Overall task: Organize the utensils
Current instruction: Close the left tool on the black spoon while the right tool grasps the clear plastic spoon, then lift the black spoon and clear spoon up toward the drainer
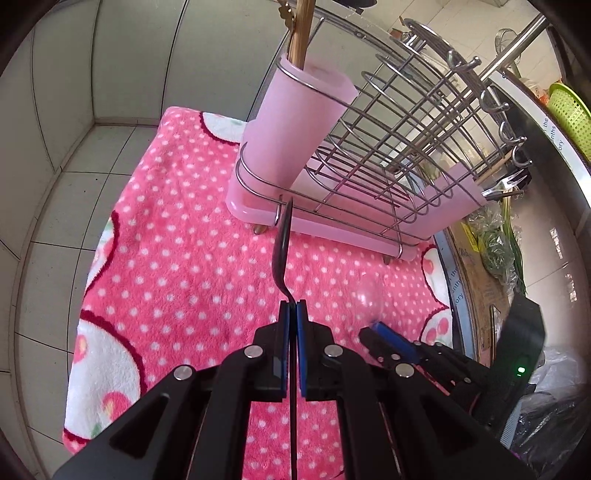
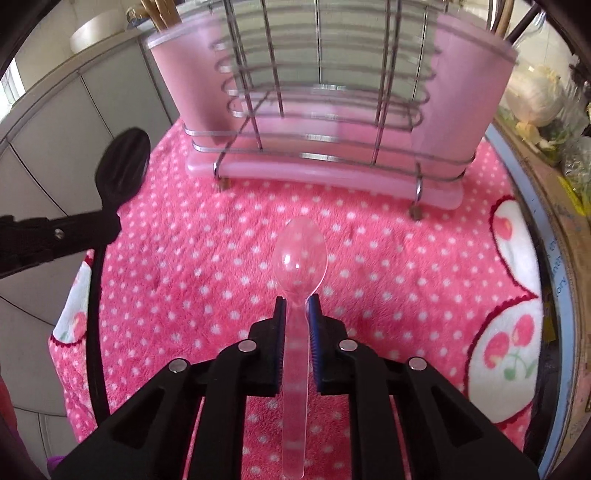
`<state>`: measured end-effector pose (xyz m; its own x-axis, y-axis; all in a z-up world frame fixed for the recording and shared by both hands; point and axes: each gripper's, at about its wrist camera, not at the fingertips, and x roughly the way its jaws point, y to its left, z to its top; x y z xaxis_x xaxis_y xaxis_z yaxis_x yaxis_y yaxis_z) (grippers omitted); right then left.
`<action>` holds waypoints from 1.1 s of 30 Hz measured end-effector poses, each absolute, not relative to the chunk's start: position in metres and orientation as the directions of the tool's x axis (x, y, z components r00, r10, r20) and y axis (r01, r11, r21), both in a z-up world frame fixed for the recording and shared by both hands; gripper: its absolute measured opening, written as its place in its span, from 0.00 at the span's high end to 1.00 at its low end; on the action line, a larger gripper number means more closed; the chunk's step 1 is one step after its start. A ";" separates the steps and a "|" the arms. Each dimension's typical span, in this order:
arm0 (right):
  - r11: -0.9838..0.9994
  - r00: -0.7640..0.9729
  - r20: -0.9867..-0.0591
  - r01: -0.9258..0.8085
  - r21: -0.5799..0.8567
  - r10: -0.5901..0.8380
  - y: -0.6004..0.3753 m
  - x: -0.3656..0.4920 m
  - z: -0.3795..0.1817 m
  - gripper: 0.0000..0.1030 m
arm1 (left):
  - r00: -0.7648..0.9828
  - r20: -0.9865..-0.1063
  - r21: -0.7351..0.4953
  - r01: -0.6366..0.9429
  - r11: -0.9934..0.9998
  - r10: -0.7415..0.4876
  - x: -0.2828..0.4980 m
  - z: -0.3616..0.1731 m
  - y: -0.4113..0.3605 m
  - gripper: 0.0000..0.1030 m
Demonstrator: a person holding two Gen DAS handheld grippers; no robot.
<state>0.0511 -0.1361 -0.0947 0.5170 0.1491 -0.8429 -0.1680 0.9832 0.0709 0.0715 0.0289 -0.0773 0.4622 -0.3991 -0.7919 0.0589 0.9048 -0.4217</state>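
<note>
My left gripper is shut on the handle of a black spoon, which shows edge-on and points toward the wire dish rack. In the right wrist view that black spoon hangs at the left, held by the left gripper. My right gripper is shut on the handle of a clear plastic spoon, bowl forward, above the towel. The rack has a pink cup at each end. The left cup holds wooden chopsticks. The right cup stands opposite.
A pink polka-dot towel lies under the rack on a tiled counter. Forks stick out of the far cup. Bags of greens and a green basket sit beyond the towel's right edge.
</note>
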 end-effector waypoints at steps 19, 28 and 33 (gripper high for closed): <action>0.986 0.677 -0.720 -0.155 0.065 0.153 -0.171 0.032 -0.039 0.88 | 0.576 -0.735 -0.349 0.130 0.928 -0.357 0.049 -0.032 0.017 0.97; 0.989 0.734 -0.663 -0.133 0.072 0.147 -0.186 0.023 -0.016 0.88 | 0.627 -0.693 -0.341 0.150 0.928 -0.356 0.038 -0.009 0.014 0.97; 0.990 0.762 -0.631 -0.123 0.074 0.142 -0.194 0.023 -0.003 0.88 | 0.664 -0.661 -0.326 0.166 0.931 -0.350 0.032 0.007 0.012 0.97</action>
